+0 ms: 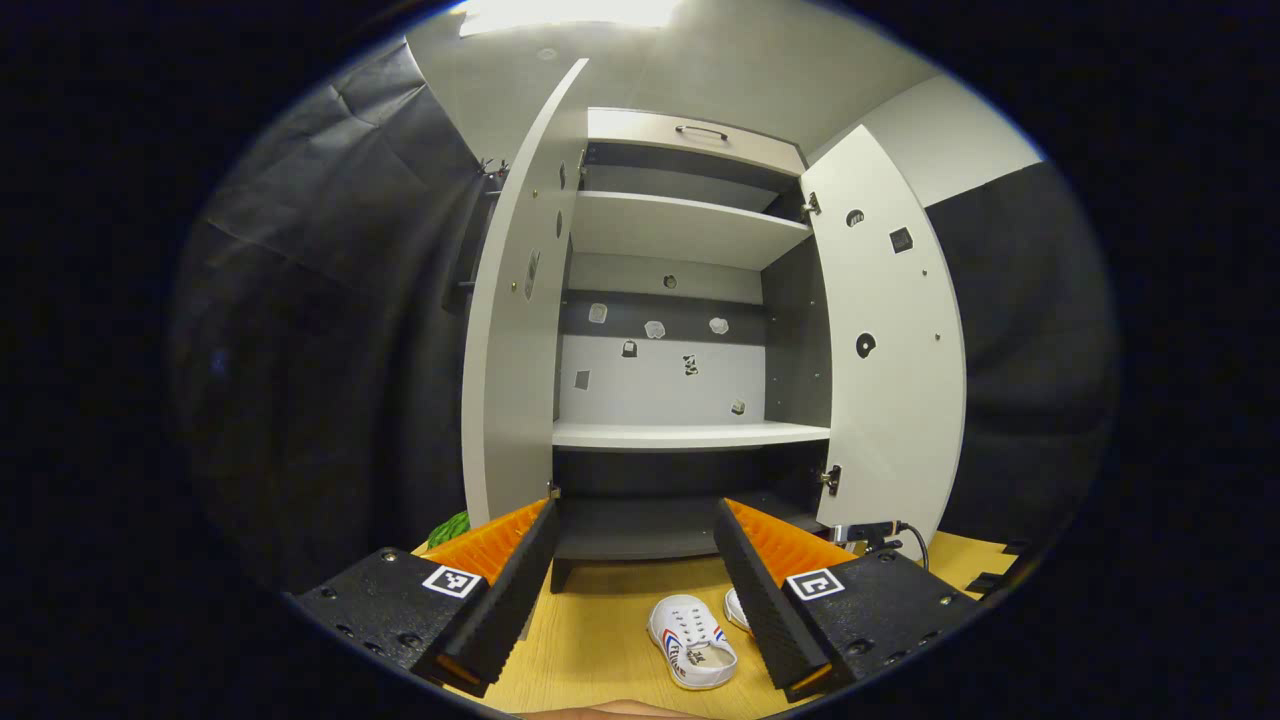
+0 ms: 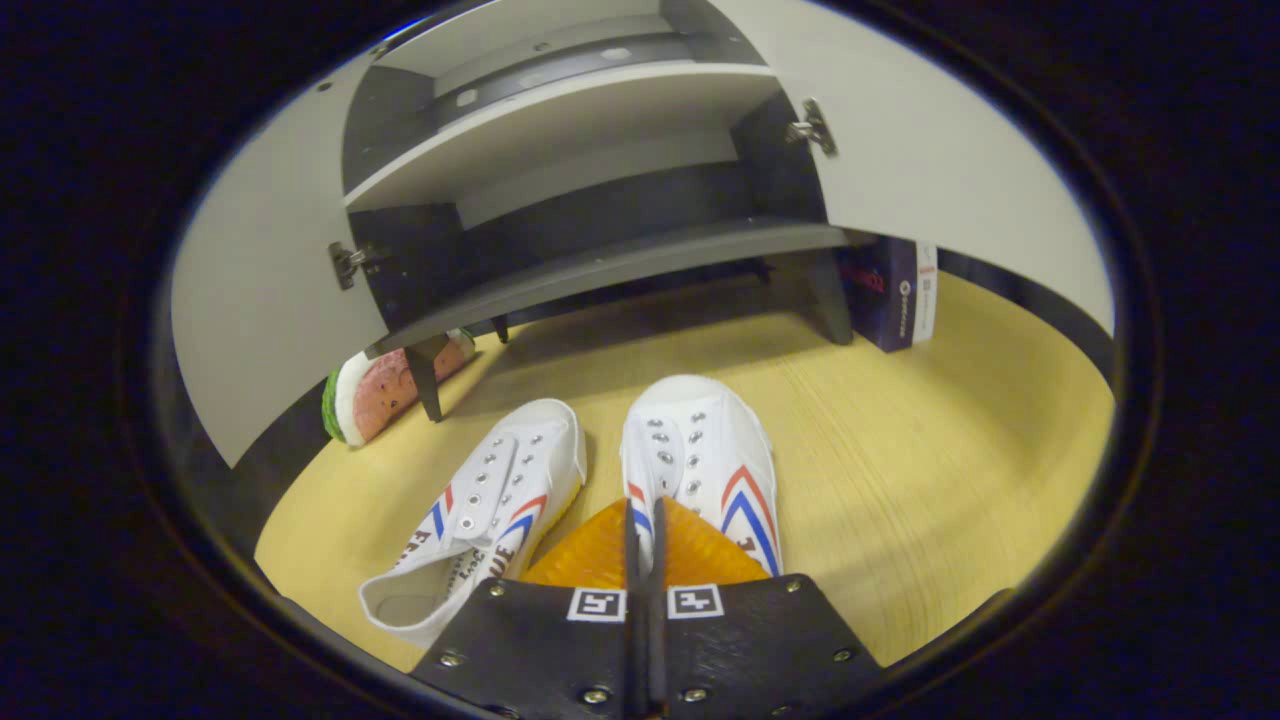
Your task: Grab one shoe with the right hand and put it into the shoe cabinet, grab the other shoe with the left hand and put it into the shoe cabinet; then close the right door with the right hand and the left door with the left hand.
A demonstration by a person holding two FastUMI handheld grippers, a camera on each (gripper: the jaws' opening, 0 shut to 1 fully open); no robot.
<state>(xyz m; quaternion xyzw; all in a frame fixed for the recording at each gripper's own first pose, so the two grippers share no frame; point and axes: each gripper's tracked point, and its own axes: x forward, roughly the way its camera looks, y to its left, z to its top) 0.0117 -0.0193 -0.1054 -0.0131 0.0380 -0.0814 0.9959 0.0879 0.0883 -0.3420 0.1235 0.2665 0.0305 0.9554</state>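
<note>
Two white canvas shoes with red and blue stripes lie side by side on the wooden surface in front of the open shoe cabinet (image 2: 620, 265). In the right gripper view, my right gripper (image 2: 640, 510) is shut on the inner side wall of the right-hand shoe (image 2: 700, 450). The other shoe (image 2: 500, 490) lies free just to its left. In the left gripper view, my left gripper (image 1: 637, 510) is open and holds nothing. It faces the cabinet's white shelf (image 1: 690, 435). One shoe (image 1: 690, 640) lies low between its fingers, and the second shoe (image 1: 737, 607) is partly hidden by the right finger.
Both doors stand wide open, the left door (image 1: 510, 330) and the right door (image 1: 890, 350). A watermelon-slice toy (image 2: 385, 385) lies under the cabinet's left corner. A dark box (image 2: 895, 290) stands by its right leg. A black cable (image 1: 880, 530) lies near the right door.
</note>
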